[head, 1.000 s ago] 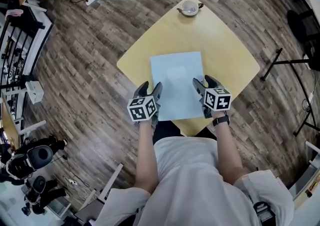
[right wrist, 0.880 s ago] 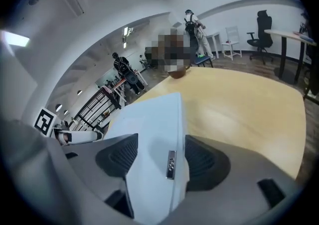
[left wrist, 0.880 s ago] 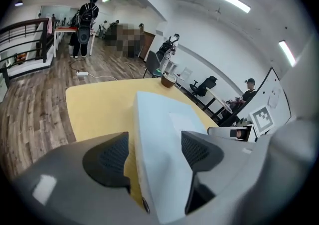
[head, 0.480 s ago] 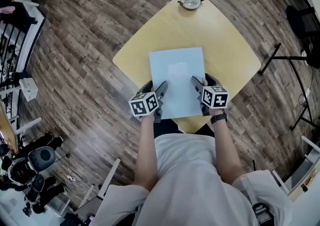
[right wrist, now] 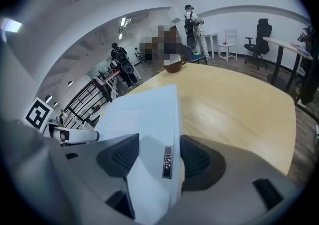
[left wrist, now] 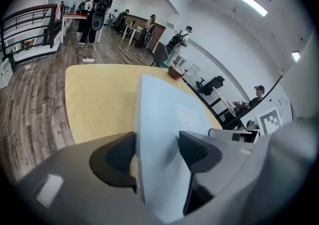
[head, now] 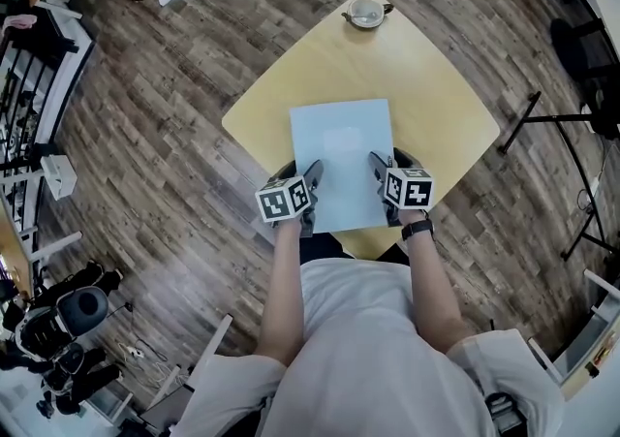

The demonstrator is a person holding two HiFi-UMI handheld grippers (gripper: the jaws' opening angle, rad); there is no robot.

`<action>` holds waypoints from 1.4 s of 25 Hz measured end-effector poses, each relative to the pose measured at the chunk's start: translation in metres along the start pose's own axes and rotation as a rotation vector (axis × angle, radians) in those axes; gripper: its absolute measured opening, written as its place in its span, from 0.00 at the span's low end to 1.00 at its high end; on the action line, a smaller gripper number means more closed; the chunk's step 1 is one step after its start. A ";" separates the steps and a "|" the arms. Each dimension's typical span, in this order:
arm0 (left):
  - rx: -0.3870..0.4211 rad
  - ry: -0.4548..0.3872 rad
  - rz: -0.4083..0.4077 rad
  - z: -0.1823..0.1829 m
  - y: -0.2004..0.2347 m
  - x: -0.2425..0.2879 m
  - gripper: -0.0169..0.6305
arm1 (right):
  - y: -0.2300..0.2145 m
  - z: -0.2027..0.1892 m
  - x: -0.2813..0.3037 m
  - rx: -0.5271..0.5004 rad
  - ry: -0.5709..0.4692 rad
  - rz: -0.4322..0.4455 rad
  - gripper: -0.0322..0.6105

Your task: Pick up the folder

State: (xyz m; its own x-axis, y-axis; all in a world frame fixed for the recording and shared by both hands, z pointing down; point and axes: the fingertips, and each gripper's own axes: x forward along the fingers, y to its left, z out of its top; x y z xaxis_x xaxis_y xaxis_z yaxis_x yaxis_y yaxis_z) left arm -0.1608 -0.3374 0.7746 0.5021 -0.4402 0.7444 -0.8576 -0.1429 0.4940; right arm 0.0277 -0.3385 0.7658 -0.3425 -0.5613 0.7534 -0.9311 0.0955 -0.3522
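Observation:
A pale blue folder (head: 341, 159) lies flat on the yellow table (head: 426, 86), its near end over the table's front edge. My left gripper (head: 298, 174) straddles the folder's left edge near its near corner. In the left gripper view the folder (left wrist: 159, 114) runs between the pads; the jaws are closing, and a gap shows at the right pad (left wrist: 194, 151). My right gripper (head: 389, 163) straddles the right edge. There the folder (right wrist: 149, 114), with a small metal clip (right wrist: 168, 161), lies between open jaws.
A brown cup (head: 366, 12) stands at the table's far corner, also seen in the left gripper view as the cup (left wrist: 175, 72). Wooden floor surrounds the table. A black stand (head: 542, 120) is at the right, and shelves and gear (head: 39, 57) at the left.
Both grippers have sunk and closed in on the folder's near corners; their jaws now straddle its side edges. The folder lies where it was.

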 end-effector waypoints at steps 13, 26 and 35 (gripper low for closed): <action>0.067 -0.114 0.004 0.034 -0.036 -0.042 0.47 | 0.020 0.048 -0.047 -0.118 -0.142 0.034 0.47; 0.148 -0.351 0.004 0.096 -0.108 -0.119 0.47 | 0.047 0.131 -0.137 -0.231 -0.404 0.107 0.47; 0.243 -0.576 -0.018 0.131 -0.155 -0.188 0.47 | 0.081 0.175 -0.214 -0.346 -0.608 0.135 0.47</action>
State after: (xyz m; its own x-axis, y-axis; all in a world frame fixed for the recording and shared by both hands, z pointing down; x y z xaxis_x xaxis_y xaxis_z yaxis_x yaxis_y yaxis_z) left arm -0.1365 -0.3484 0.4994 0.4340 -0.8337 0.3414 -0.8844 -0.3222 0.3376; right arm 0.0480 -0.3546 0.4784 -0.4209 -0.8758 0.2363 -0.9064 0.3955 -0.1484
